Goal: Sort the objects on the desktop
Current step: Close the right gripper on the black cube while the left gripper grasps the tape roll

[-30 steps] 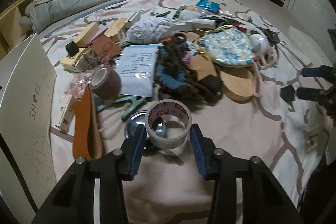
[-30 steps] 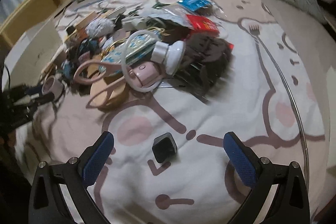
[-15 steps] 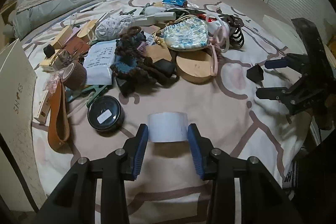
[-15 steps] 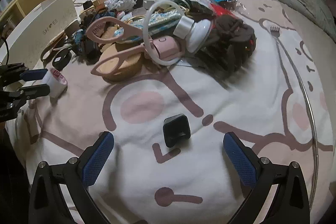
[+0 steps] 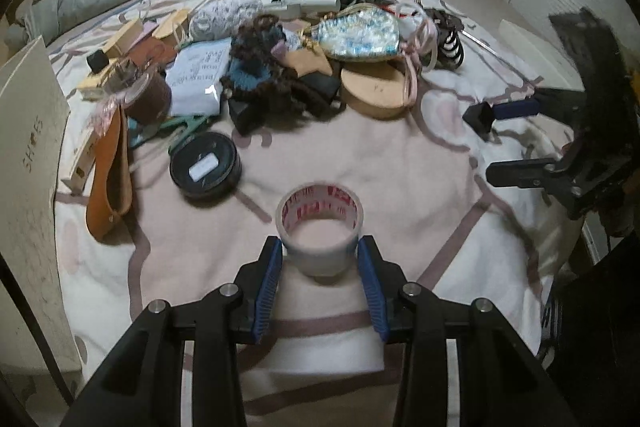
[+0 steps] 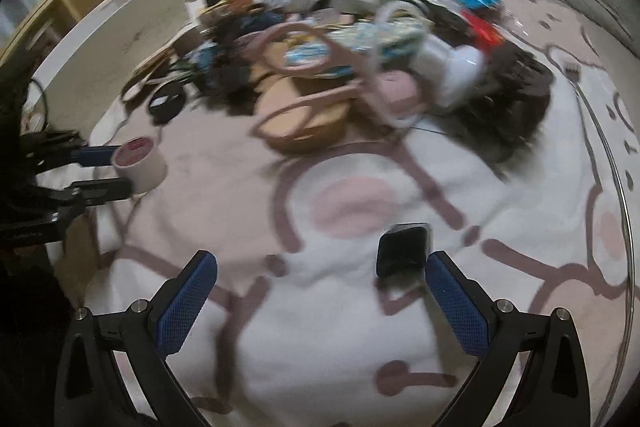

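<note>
My left gripper (image 5: 319, 253) is shut on a roll of clear packing tape (image 5: 319, 227) with red print inside its core, held over the pink and white blanket (image 5: 400, 195). The same tape roll (image 6: 139, 163) shows at the left of the right wrist view, between the left gripper's blue pads. My right gripper (image 6: 322, 277) stands wide open with nothing between its pads. A small black cube-shaped charger (image 6: 402, 251) lies on the blanket just inside its right finger (image 6: 456, 299). In the left wrist view that charger (image 5: 480, 117) sits by the right gripper's upper finger.
A heap of mixed objects (image 5: 280, 59) fills the far middle of the bed: a floral pouch (image 5: 360, 35), a wooden oval (image 5: 376, 91), a dark yarn piece, a paper sheet. A black round tin (image 5: 205, 169), an orange strap (image 5: 110, 171) and a white shoe box (image 5: 28, 147) lie left.
The left gripper has carried the tape roll back from the heap, uncovering the black tin. The right gripper has moved left and lower, so the black charger now lies by its right finger.
</note>
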